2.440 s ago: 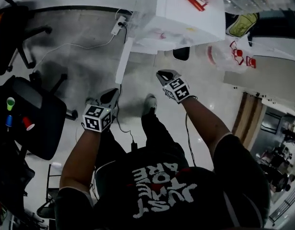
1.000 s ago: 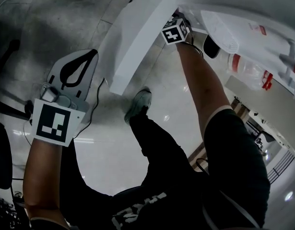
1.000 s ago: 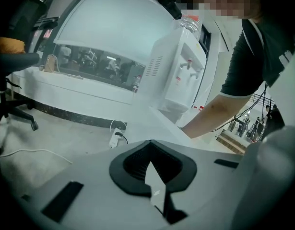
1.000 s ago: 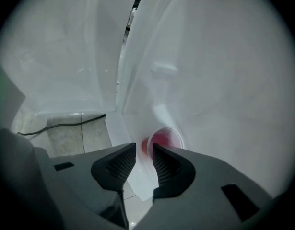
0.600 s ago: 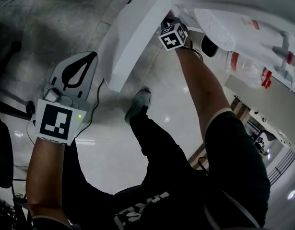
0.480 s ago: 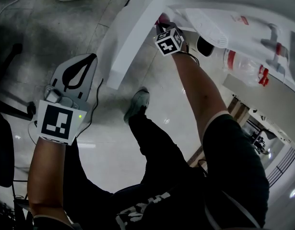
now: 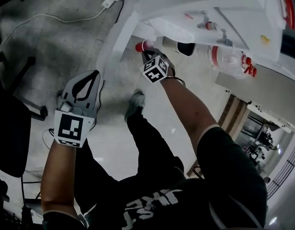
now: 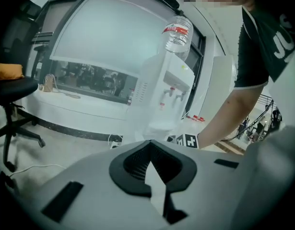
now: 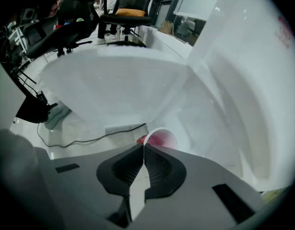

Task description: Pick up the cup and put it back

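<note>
Right claw (image 9: 143, 146) clamped on red cup (image 9: 160, 139) rim, raised since earlier, left claw (image 8: 149, 152) closed, empty

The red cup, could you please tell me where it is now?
The red cup is pinched by its rim in the right gripper, upper centre of the head view, beside the white water dispenser.

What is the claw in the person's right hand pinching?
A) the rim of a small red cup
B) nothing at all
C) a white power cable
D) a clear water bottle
A: the right gripper view shows the right claw closed on the rim of the small red cup.
</note>
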The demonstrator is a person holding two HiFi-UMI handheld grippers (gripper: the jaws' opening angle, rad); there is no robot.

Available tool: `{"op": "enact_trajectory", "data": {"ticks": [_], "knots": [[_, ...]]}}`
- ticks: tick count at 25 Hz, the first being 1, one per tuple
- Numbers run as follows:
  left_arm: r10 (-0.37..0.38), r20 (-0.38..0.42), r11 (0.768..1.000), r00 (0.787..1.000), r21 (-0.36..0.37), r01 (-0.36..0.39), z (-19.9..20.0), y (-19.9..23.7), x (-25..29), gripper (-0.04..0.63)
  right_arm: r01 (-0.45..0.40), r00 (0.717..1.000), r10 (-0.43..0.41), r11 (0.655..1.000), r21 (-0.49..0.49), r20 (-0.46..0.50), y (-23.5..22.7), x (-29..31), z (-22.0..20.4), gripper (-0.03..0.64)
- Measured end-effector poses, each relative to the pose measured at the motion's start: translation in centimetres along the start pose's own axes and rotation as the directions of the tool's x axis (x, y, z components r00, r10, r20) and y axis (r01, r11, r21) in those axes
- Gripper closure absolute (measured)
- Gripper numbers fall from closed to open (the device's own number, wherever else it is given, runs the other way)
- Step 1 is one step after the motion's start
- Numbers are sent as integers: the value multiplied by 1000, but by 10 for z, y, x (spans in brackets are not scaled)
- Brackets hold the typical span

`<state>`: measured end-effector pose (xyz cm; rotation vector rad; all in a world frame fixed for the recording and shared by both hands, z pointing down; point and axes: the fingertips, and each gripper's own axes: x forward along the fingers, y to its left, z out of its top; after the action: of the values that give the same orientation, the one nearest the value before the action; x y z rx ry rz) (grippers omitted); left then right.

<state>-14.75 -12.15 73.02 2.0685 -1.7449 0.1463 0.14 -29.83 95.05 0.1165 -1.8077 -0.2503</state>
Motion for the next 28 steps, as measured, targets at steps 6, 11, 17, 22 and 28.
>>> {"op": "enact_trajectory", "data": {"ticks": [6, 11, 17, 22, 28], "knots": [[-10, -18, 1000, 1000, -7, 10, 77, -35, -40, 588, -35, 999, 32, 996, 76, 36, 24, -127, 18, 577], [-9, 4, 1000, 1000, -17, 9, 164, -59, -74, 588, -24, 993, 17, 998, 63, 118, 16, -262, 51, 577], [-22, 49, 1000, 999, -3, 22, 291, -88, -116, 588, 8, 961, -20, 999, 46, 277, -10, -457, 104, 577], [-62, 76, 998, 995, -24, 63, 374, -139, -156, 588, 27, 904, -31, 1000, 16, 426, -24, -619, 135, 577], [-87, 190, 995, 978, 71, 75, 475, -170, -197, 588, 153, 776, -110, 988, -16, 621, -62, -781, 169, 577]]}}
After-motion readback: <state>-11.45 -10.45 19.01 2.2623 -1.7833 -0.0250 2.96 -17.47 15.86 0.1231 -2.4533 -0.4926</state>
